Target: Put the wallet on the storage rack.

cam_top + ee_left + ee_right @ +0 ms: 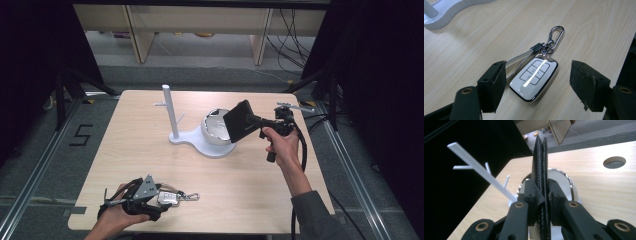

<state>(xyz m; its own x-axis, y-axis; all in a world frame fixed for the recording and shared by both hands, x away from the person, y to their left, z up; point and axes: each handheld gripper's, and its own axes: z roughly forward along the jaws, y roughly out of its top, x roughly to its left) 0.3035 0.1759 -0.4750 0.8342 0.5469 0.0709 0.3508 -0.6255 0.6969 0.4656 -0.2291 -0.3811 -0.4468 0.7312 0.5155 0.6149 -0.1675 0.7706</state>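
Pale wooden table [150,165]: left gripper [537,82] stands spread, car key [534,77] lying loose between its jaws; right gripper [544,195] clamps a black wallet [541,170] above the white bowl [212,131].

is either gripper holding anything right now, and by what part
The right gripper is shut on the black wallet, clamping one edge. The left gripper holds nothing: its jaws stand open around the key fob.
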